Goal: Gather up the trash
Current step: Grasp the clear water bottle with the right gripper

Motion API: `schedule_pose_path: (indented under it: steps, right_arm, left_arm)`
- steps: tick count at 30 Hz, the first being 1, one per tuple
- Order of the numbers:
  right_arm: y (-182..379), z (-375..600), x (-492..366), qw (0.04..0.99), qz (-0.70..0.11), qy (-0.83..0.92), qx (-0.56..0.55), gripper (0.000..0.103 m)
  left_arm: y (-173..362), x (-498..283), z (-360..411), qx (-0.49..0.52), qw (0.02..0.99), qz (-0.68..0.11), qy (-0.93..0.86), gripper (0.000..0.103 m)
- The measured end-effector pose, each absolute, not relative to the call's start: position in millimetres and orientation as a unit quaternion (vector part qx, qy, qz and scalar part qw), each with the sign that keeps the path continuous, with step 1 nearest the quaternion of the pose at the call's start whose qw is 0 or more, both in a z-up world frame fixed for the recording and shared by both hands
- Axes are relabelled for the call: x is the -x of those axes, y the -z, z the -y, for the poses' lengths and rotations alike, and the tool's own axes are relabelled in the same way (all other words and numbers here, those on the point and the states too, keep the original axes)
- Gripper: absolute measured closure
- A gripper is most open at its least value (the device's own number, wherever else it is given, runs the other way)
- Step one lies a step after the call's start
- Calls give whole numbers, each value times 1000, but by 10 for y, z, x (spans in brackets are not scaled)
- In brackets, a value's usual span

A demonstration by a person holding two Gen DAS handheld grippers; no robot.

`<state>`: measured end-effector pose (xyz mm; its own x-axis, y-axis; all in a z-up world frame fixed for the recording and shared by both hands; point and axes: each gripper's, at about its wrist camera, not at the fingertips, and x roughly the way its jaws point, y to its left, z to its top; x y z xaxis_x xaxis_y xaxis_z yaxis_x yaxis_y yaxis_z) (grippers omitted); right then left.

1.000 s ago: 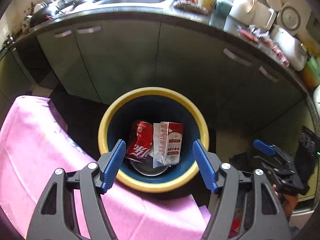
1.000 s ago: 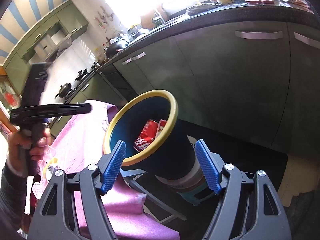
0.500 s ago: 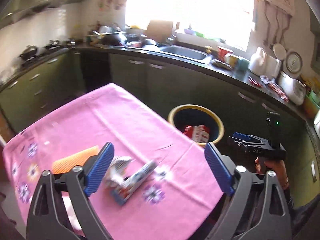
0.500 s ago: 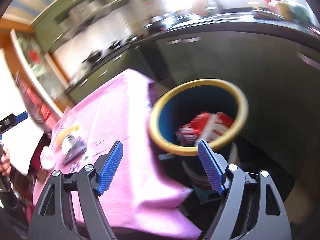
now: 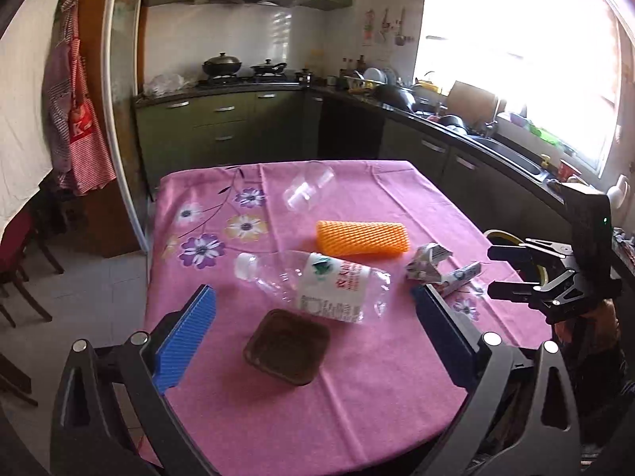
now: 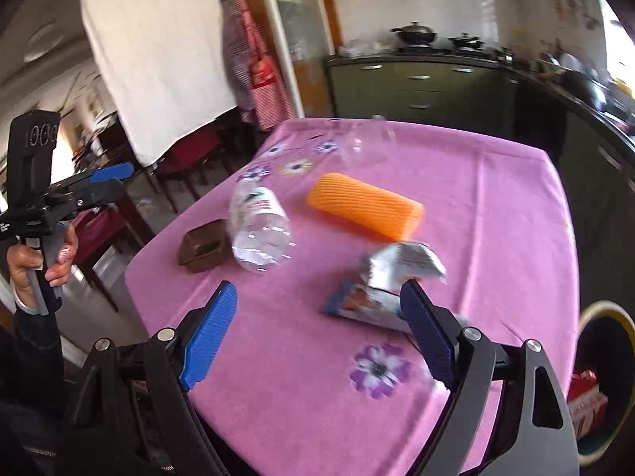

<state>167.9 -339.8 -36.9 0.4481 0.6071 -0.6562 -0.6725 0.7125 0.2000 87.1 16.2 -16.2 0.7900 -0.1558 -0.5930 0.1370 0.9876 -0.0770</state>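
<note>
Trash lies on the pink-clothed table (image 5: 397, 357): a clear plastic bottle (image 5: 329, 283) (image 6: 258, 234), a brown square tray (image 5: 287, 347) (image 6: 200, 246), an orange foam net (image 5: 363, 238) (image 6: 363, 210), a crumpled carton (image 5: 426, 261) (image 6: 393, 273) and a clear cup (image 5: 307, 190). My left gripper (image 5: 313, 295) hovers short of the tray and bottle, jaws opening with nothing held. My right gripper (image 6: 317, 289) hangs near the crumpled carton, jaws opening and empty. The yellow-rimmed bin (image 6: 607, 309) stands by the table's right side, with red trash (image 6: 587, 392) inside.
Green kitchen cabinets (image 5: 222, 127) and a dark counter with dishes (image 5: 436, 111) run behind and to the right. Chairs (image 5: 16, 254) stand left of the table. A red striped apron (image 5: 75, 119) hangs by the door frame.
Both grippers swung away from the bin and now face the table with its trash. Both sets of jaws stand wider than before.
</note>
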Motion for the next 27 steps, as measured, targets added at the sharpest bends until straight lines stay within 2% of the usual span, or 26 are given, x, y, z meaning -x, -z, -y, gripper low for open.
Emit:
schedule_pose_path:
  steps: [11,17,27]
  right_arm:
    - [430,1814,-2304,749,-447,-442,209,18]
    - [746,1482,-2505,706,-499,-426,266,18]
    - [1006,1218,-2659,678,-522,-420,303,18]
  left_arm:
    - [226,-801,-480,39,948,-308,65,7]
    - [256,-804,-624,58,947,-308,65,7]
    - [362,-834,-711,78,943,-315,69,7]
